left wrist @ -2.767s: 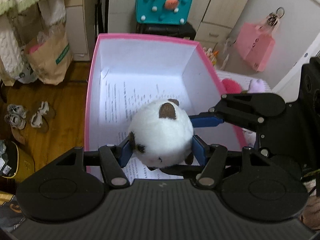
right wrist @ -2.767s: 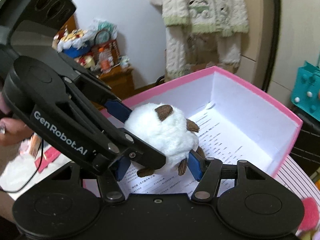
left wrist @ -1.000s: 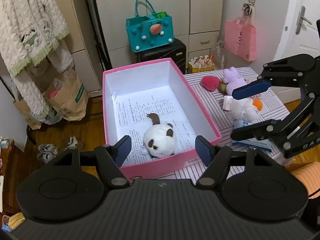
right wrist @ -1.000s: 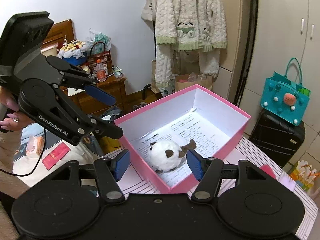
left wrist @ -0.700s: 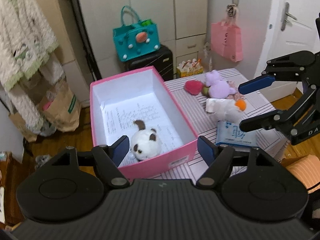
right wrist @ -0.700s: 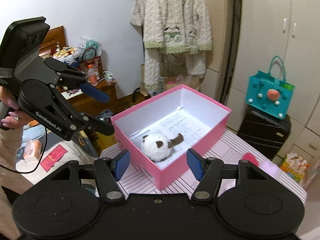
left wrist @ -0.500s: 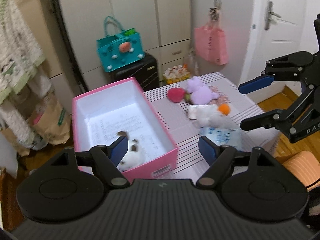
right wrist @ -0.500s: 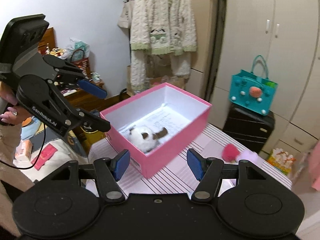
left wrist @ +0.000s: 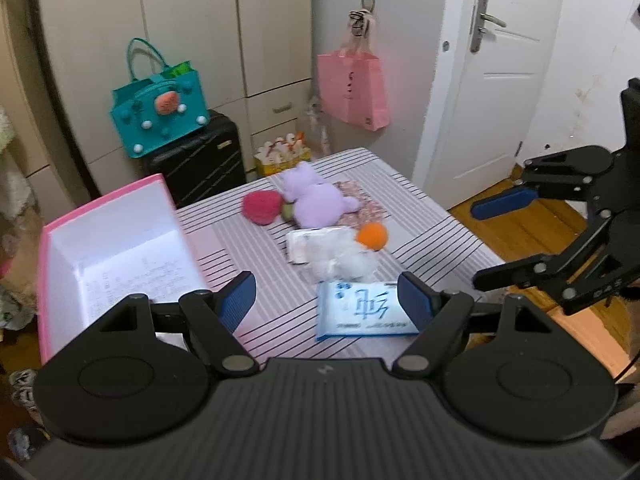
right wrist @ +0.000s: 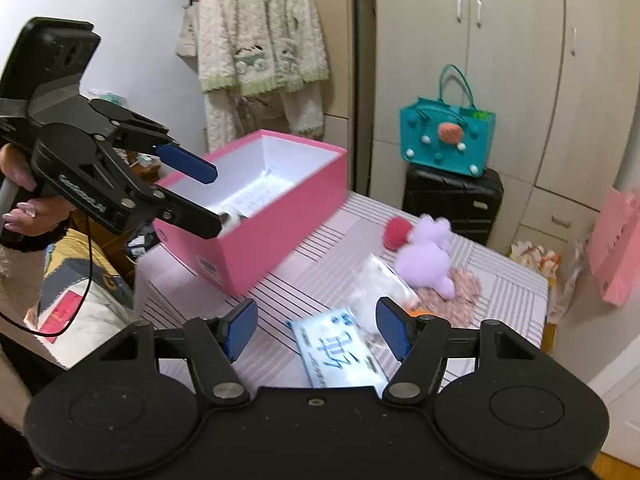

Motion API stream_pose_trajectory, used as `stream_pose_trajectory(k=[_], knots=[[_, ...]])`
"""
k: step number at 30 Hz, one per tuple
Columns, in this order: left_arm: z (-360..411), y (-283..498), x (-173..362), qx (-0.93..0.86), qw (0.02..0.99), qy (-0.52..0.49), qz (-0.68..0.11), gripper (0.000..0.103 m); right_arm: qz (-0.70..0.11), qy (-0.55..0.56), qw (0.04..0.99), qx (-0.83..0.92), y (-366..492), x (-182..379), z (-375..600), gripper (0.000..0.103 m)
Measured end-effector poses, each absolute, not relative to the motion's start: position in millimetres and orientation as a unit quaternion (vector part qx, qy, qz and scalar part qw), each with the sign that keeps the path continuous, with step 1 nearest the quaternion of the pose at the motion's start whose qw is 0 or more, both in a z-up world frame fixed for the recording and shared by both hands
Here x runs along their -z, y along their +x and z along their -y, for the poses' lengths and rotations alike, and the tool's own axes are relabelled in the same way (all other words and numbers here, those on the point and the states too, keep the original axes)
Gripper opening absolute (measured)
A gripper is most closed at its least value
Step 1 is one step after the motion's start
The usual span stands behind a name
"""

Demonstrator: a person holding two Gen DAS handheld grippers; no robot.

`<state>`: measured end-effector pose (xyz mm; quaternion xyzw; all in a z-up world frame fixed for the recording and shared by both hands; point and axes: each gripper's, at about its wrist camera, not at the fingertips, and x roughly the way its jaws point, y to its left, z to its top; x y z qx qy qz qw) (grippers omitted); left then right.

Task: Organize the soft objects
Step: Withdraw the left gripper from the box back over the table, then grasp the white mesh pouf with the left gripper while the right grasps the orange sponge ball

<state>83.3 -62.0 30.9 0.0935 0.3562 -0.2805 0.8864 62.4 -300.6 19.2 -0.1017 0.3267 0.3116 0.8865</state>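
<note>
Over the striped worktop (left wrist: 420,216) I hold both tools with their blue pads spread apart and nothing between them. From my left tool (left wrist: 330,302), the tissue pack (left wrist: 362,312) lies just ahead at about 1 o'clock, and beyond it at 12 o'clock sits a white fluffy toy (left wrist: 344,258) with an orange ball (left wrist: 372,236) touching it. Farther off at 12 o'clock are the purple plush (left wrist: 312,202) and the red plush (left wrist: 260,208), side by side. At 10 o'clock is the pink box (left wrist: 108,200), open, with printed paper on its floor.

My right tool (right wrist: 318,332) hangs above the near edge of the worktop, the tissue pack (right wrist: 340,354) right under its pads. From here the pink box (right wrist: 276,216) stands at 11 o'clock, and a bit of the white-and-brown plush (right wrist: 232,216) shows inside it, mostly hidden behind my left tool (right wrist: 200,196).
</note>
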Motion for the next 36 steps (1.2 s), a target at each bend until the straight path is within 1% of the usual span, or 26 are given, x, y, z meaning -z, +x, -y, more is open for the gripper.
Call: stream_pose_trajectory(k=[7,15,17,22,28,31,33,36], knots=[[85,97,-6,0.290,0.881,0.085,-0.364,0.077,-0.347,-0.086,0.885,-0.299,85,10,327,0.071],[107,118,28,0.291,0.873,0.069,-0.384,0.077,-0.345,-0.086,0.890,-0.284,114,41,345,0.071],[111,124,38,0.290,0.875,0.052,-0.383,0.077,-0.342,-0.087,0.892,-0.283,121,51,347,0.071],[125,139,61,0.274,0.883,0.047,-0.377,0.077,-0.327,-0.097,0.900,-0.271,142,80,349,0.071],[136,164,89,0.240,0.898,0.018,-0.368,0.077,-0.324,-0.061,0.909,-0.254,171,108,349,0.070],[142,174,98,0.220,0.905,0.020,-0.363,0.077,-0.321,-0.045,0.912,-0.253,179,117,348,0.069],[143,179,102,0.215,0.906,0.017,-0.363,0.077,-0.317,-0.047,0.912,-0.256,181,121,345,0.064],[140,186,111,0.212,0.901,-0.016,-0.377,0.077,-0.315,-0.052,0.912,-0.258,185,126,340,0.058]])
